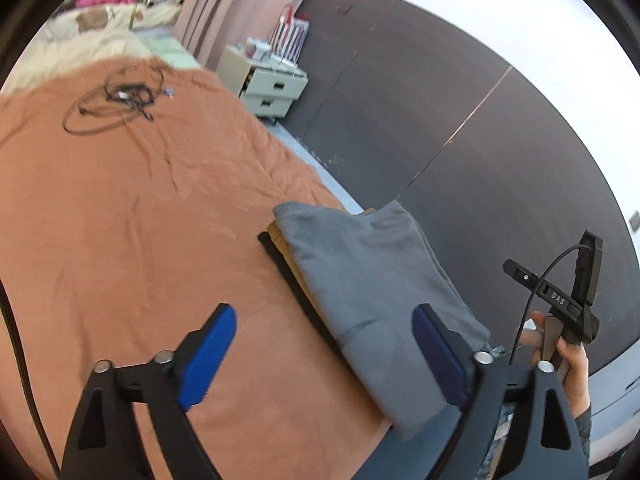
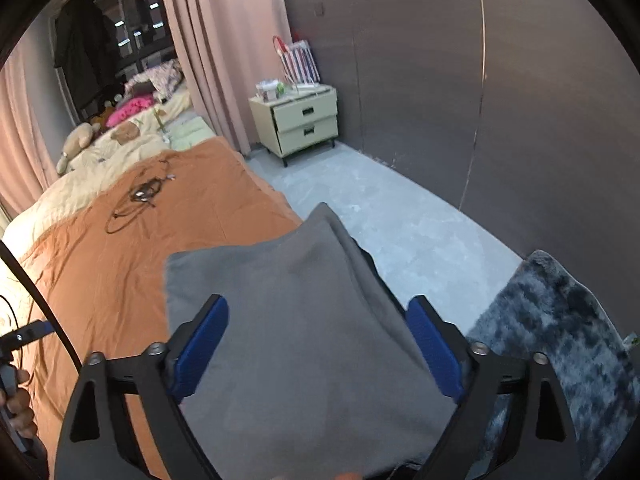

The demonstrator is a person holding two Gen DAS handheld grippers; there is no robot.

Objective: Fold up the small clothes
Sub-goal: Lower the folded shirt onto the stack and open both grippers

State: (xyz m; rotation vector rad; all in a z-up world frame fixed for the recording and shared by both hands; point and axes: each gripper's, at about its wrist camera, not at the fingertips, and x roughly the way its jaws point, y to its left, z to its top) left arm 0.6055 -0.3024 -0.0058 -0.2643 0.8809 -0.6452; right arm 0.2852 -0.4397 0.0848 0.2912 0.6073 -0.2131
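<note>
1. Left gripper (image 1: 324, 354): blue ribbed pads spread wide, gripping nothing.
2. Right gripper (image 2: 318, 346): jaws equally apart above the grey garment (image 2: 304, 320), its near end cut off.
3. The soft folded garment tops a half-hidden stack at the orange bedspread (image 1: 120, 220)'s right edge.

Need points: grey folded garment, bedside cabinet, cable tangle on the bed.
grey folded garment (image 2: 304, 320), right wrist view, middle of top face.
bedside cabinet (image 2: 306, 112), right wrist view, upper drawer front.
cable tangle (image 1: 120, 98), left wrist view, dense knot of the loop.
</note>
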